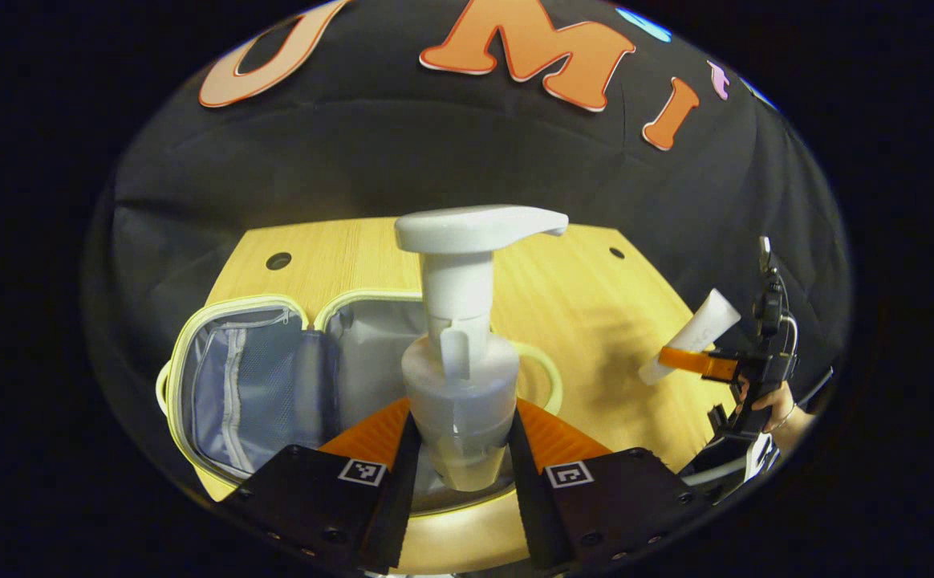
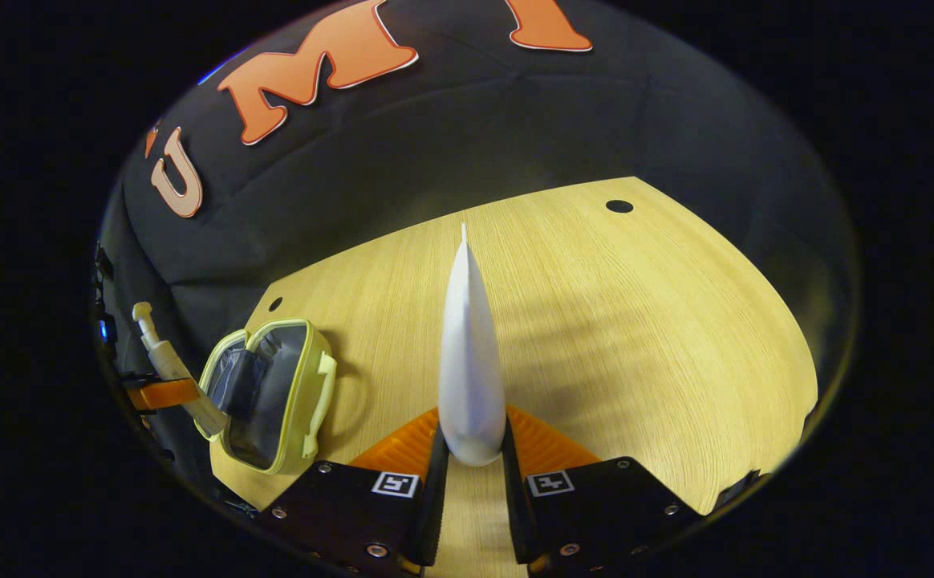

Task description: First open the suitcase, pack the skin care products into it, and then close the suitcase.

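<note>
The small pale-yellow suitcase with a grey fabric lining [image 1: 234,377] is seen lying open on the light wooden table [image 1: 595,313], both halves spread flat and side by side. A mesh pocket is visible in the half at the left of the left gripper view. In the right gripper view the same suitcase [image 2: 270,393] appears near the table's left edge, with its handle turned toward the table's middle.

A translucent white pump bottle with a broad white dispenser head [image 1: 463,353] is held upright between the fingers of the left gripper [image 1: 459,474], which are clenched on its lower body. The bottle is positioned in front of the open suitcase; whether it is above the interior or just short of it cannot be judged with certainty. In the right gripper view this bottle [image 2: 168,365] is seen tilted beside the suitcase's outer rim.

A white squeeze tube with a flat crimped end [image 2: 469,353] is gripped at its cap end by the right gripper [image 2: 471,457], both fingers pressing on it, the crimped end pointing away over the bare table. In the left gripper view the tube [image 1: 696,333] is seen well apart from the suitcase, at the table's right side, with a hand [image 1: 772,401] behind the gripper.
</note>
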### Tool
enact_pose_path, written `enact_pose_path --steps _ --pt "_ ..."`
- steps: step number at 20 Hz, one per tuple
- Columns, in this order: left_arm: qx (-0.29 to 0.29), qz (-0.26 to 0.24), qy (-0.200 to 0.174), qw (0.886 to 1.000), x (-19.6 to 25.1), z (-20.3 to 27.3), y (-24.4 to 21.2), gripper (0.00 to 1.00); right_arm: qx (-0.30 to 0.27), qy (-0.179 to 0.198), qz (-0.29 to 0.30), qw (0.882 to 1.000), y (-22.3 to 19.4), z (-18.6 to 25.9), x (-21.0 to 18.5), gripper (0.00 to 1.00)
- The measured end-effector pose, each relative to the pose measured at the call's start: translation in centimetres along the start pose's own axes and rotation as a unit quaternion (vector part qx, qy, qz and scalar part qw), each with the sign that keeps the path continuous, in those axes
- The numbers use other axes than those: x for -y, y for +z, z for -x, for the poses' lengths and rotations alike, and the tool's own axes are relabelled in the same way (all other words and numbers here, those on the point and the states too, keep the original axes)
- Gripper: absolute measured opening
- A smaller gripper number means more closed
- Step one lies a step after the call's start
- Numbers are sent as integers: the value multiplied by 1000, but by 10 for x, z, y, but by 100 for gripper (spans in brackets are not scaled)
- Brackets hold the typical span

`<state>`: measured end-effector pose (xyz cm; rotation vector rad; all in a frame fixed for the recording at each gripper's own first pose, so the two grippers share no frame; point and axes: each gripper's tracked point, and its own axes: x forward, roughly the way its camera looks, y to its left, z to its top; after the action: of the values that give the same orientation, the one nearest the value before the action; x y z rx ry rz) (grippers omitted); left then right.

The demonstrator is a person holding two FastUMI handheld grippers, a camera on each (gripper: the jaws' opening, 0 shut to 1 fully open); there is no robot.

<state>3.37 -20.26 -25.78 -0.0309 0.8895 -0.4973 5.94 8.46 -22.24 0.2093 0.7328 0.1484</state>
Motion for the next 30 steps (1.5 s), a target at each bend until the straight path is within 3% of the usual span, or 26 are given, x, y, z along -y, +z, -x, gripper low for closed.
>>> enact_pose_path --steps 3,6,7,8,13,15,16,19,25,28,30 --pt "-80 -5 -8 997 -24 -13 -15 58 -4 -2 -8 1000 -4 7 -13 35" --pt "-163 -26 -26 986 -33 -33 -30 58 -10 -7 -26 1000 -10 10 -24 35" --pt "-184 -29 -30 982 -35 -40 -33 58 -14 -7 -30 999 -13 11 -27 40" --pt "-200 -32 -30 979 -37 -48 -32 58 -17 -9 -31 999 -18 13 -29 35" --pt "-255 -33 -37 966 -37 -85 -32 58 -32 -24 -45 998 -32 19 -36 35" --pt "-270 -30 -37 962 -36 -103 -39 58 -33 -31 -52 998 -33 23 -36 40" --pt "-277 -28 -37 960 -35 -110 -44 58 -33 -33 -53 997 -33 24 -36 35" --pt "-291 -22 -44 956 -37 -121 -49 58 -32 -39 -54 997 -34 30 -37 35" --pt "-288 4 -39 957 -33 -142 -52 58 -28 -34 -57 997 -27 36 -50 35" --pt "-275 19 -48 960 -28 -141 -48 63 -27 -31 -52 998 -23 39 -55 35" --pt "-263 21 -67 962 -14 -137 -44 77 -28 -29 -53 998 -19 41 -58 35"
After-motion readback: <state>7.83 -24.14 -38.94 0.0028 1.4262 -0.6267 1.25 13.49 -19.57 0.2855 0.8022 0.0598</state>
